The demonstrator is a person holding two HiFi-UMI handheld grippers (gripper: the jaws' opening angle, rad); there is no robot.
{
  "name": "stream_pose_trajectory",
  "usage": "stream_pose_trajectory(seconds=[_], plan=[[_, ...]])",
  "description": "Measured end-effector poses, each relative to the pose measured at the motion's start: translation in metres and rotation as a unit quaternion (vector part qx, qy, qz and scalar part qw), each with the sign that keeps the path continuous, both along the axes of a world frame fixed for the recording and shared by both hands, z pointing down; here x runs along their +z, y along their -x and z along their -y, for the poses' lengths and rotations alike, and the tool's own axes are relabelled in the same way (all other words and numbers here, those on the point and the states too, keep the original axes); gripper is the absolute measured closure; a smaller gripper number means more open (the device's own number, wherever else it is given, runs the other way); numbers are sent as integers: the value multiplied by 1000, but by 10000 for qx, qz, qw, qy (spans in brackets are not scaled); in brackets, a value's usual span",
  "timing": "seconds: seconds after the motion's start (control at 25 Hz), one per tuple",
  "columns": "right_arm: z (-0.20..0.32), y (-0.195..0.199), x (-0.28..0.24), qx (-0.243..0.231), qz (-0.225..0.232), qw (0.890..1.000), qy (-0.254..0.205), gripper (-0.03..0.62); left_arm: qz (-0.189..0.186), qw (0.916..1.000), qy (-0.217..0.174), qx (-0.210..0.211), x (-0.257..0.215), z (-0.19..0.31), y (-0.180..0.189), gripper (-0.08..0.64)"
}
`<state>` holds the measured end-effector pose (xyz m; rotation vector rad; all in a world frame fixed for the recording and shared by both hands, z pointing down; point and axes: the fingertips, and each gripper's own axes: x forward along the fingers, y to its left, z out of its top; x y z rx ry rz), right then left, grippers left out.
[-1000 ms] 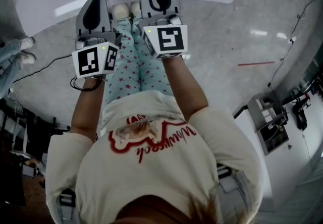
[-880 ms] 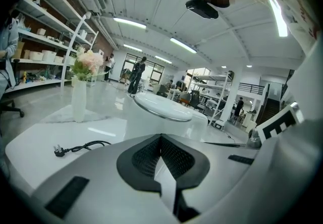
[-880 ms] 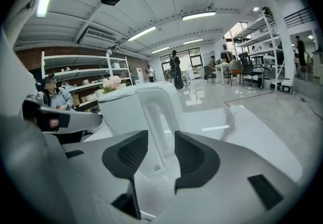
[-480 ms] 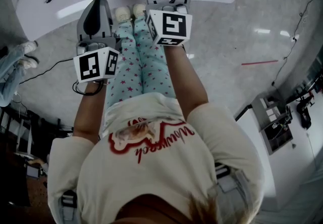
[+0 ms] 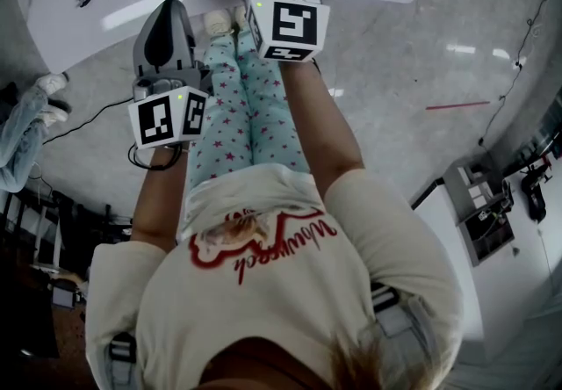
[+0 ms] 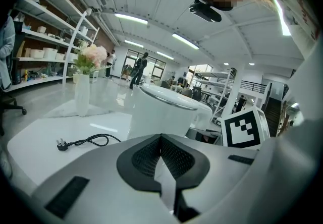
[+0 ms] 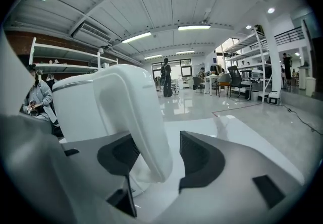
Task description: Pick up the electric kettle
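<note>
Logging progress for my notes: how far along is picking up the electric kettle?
Done: the right tongs are at the electric kettle, jaws just opened, straddling its handle. In hand: nothing gripped yet; a gap shows beside the handle. Left: close, then lift; the kettle sits on the white table. The left tongs are shut, empty.
</note>
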<state>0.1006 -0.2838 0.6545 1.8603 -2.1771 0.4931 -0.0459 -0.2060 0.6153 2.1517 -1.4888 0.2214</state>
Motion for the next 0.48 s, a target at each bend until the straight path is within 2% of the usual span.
stream_pose_trajectory(seconds=[0.48], plan=[[32, 0, -5, 48, -322, 9990, -308, 365, -17, 10000, 33, 12, 5, 1, -1, 561]])
